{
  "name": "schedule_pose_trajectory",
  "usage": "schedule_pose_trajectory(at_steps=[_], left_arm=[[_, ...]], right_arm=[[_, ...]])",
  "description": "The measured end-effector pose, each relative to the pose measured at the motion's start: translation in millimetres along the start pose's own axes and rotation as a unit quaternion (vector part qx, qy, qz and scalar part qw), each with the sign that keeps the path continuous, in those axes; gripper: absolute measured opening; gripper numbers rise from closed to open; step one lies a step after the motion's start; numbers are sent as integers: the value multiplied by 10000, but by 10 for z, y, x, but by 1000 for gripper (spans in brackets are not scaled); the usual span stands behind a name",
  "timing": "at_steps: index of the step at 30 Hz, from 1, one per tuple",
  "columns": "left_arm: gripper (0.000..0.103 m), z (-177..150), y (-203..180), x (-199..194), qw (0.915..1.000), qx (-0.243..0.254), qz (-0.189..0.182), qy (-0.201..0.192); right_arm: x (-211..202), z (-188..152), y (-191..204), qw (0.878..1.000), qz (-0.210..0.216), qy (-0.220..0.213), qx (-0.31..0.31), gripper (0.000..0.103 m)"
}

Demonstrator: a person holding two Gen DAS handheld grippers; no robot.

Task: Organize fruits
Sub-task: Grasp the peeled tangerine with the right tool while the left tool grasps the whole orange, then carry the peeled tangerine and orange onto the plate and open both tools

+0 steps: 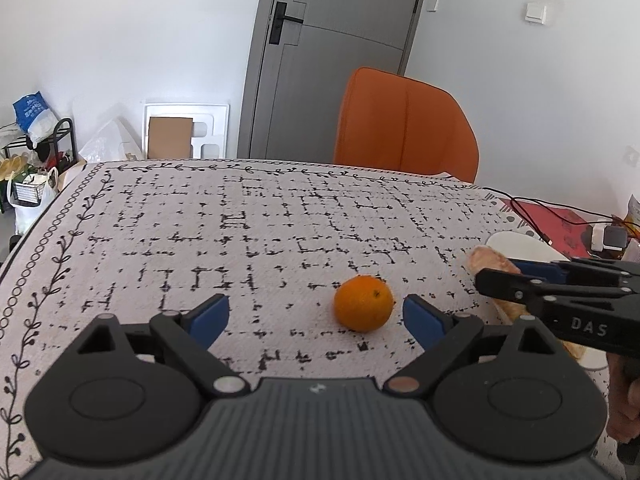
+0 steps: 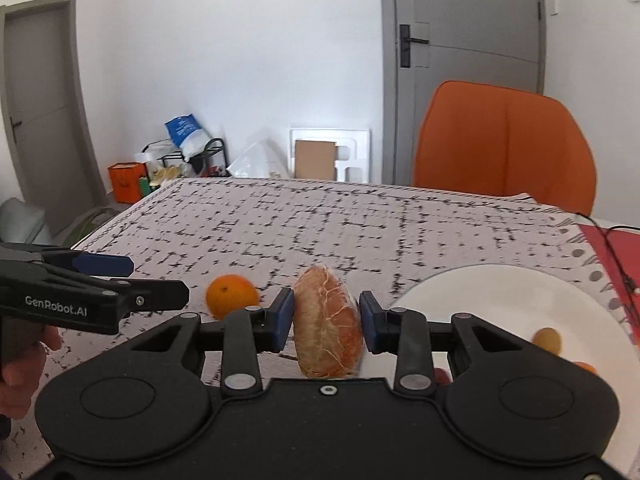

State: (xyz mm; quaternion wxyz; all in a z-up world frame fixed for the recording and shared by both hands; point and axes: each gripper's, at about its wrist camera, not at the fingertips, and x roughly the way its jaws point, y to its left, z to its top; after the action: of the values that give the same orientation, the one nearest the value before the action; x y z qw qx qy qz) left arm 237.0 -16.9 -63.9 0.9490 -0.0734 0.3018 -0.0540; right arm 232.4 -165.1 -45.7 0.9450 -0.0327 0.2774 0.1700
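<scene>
A whole orange [image 1: 363, 303] lies on the patterned tablecloth, just ahead of my left gripper [image 1: 316, 318], which is open and empty, with the orange near its right finger. It also shows in the right wrist view [image 2: 231, 295]. My right gripper [image 2: 326, 318] is shut on a peeled citrus segment [image 2: 327, 322] wrapped in clear film, held above the table left of a white plate [image 2: 500, 300]. The segment [image 1: 490, 262] and right gripper [image 1: 520, 280] show at the right in the left wrist view. Small orange fruits [image 2: 547, 340] lie on the plate.
An orange chair [image 1: 404, 122] stands behind the table's far edge. A red mat [image 1: 556, 220] with a black cable and a small device lies at the right. Bags and boxes sit on the floor by the wall at the left.
</scene>
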Motion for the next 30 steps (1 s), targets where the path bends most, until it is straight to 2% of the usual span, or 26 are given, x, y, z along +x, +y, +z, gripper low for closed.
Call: schedule_pose_trajectory(at_steps=[3,11,18,21,22,23,26,30], left_arm=[[92,6,-56,44,10000,13,48,-61],[77,-1,-205,251,9999,103,33,49],[68,-37,-316,381,9997,212,61,101],[53,-45,-354,453,9994,296,99,140],[43,-48,-359,476,9994,303,123,141],[41,-48,-361,485,9994,286,129,118],[40,-26,-390,480,9995,241,201,60],[40,0,-473,434,9995,288,79,31]], right_arm=[[-54,-22,-76,9999,-41,-39,95,33],[-206,-119,-271,9993,-240,-86,259,33],[-355,-194,-480,9975,-459,-182,503,33],[-431,-242,-571,9962,-555,-238,627,33],[-453,-255,-603,9957,-584,-254,668,33],[-476,-269,-639,9952,-613,-268,709,33],[-571,-315,-743,9937,-723,-311,802,33],[-683,-376,-876,9914,-862,-359,921,33]])
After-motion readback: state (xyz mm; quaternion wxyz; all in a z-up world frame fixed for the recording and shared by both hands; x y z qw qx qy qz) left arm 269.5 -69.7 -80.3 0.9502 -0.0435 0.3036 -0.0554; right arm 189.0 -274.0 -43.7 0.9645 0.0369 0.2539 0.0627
